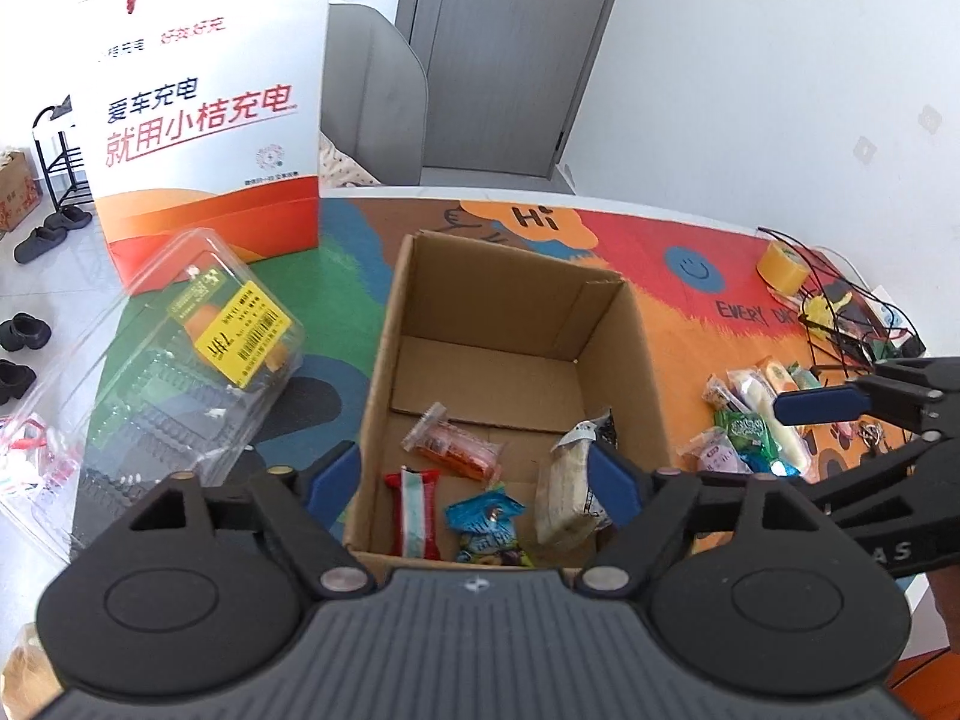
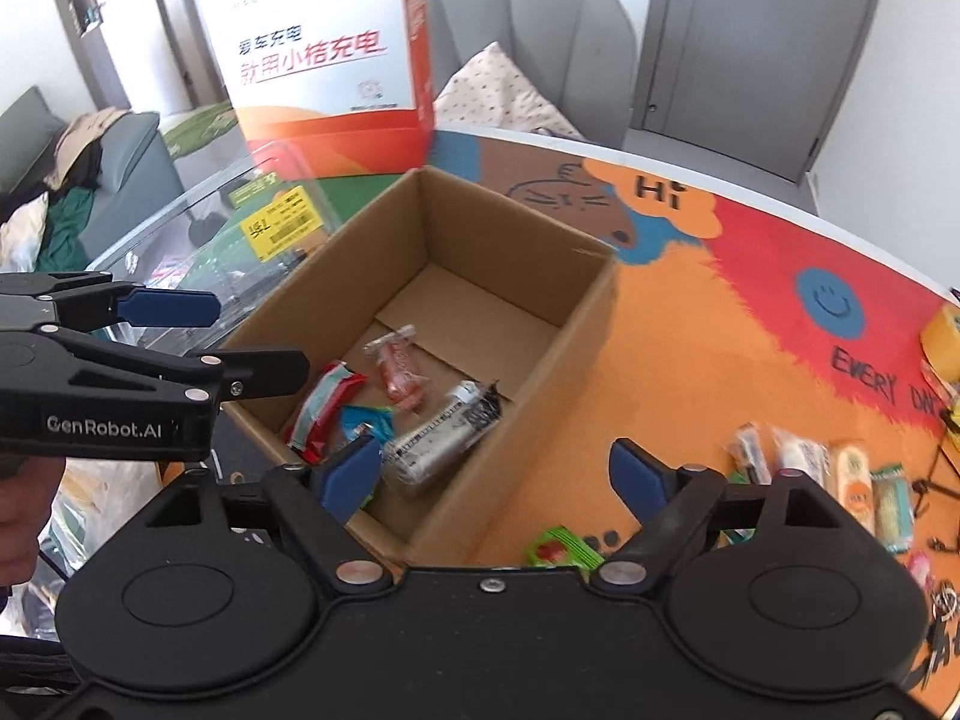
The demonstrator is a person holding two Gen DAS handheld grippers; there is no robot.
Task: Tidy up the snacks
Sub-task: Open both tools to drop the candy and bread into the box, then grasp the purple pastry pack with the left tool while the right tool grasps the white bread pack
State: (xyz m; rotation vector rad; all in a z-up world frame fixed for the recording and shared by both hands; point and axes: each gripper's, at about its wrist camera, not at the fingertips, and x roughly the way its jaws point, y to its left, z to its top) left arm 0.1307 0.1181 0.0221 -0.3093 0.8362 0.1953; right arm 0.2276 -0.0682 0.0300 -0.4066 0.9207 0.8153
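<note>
Cardboard walls keep the sorted snacks together: the box [image 1: 516, 324] stands open-topped mid-table, with a clear clamshell [image 1: 198, 354] just off its left side toward the left edge and an orange-and-white bag [image 1: 204, 114] at the far-left corner. Going left to right along the box's near wall lie a red-striped bar [image 1: 415, 510], a blue packet [image 1: 483, 525] and a pale wrapped roll [image 1: 567, 495], with an orange sachet [image 1: 456, 441] behind them. The left gripper [image 1: 474, 474] hangs over that near wall with its jaws spread and nothing between them, a pose that fits a drop rather than a pick. Unsorted snacks [image 1: 750, 420] lie in a loose heap toward the right edge, near yellow tape [image 1: 783, 267]. The right gripper [image 2: 495, 474] hovers near the box's right wall, jaws likewise spread and empty. Only the right wrist view shows a green packet [image 2: 561, 549] on the table close under that gripper, likely the handiest next pick; only the left wrist view shows shoes [image 1: 51, 234] on the floor.
</note>
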